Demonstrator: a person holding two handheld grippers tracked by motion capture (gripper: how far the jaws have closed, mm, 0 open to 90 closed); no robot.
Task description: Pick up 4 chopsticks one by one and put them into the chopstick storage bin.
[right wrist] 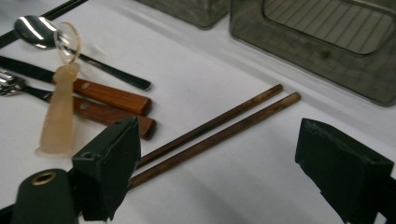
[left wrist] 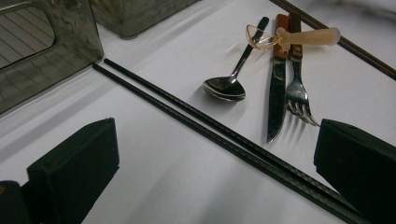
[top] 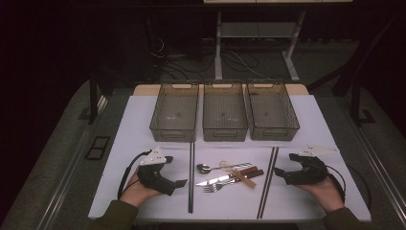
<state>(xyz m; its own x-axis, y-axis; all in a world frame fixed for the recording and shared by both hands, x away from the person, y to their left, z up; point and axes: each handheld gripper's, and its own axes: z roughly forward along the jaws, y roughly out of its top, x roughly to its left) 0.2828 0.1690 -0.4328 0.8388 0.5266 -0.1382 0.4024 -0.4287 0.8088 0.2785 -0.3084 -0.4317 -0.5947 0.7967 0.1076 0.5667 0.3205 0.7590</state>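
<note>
White and evenly lit against a dark room, the surface (top: 143,110) carries three empty mesh bins in a row along its far edge and a cluster of cutlery near me. Starting at the left, my left tool (top: 178,184) rests low on the surface with its jaws spread wide and nothing between them, pointing toward the middle. Just beside it to the right lie the black chopsticks (top: 191,177), a pair running straight from near me toward the bins, so their long axis crosses the line my left tool points along; in the left gripper view they run diagonally between the jaws. Beyond them sits the heap: a spoon (top: 205,168), a knife (top: 218,180) and a fork (top: 213,187) with wooden handles, and a pale small spoon (top: 242,178) laid across them. Further right, the brown chopsticks (top: 268,182) lie almost parallel to the black pair, slightly slanted, and my right tool (top: 278,174) is close by their right side, jaws likewise gaping and holding nothing; the right gripper view has these sticks passing near its left jaw. I judge each pair belongs to the nearer hand, and each would want a wrist turn to pinch across the sticks.
</note>
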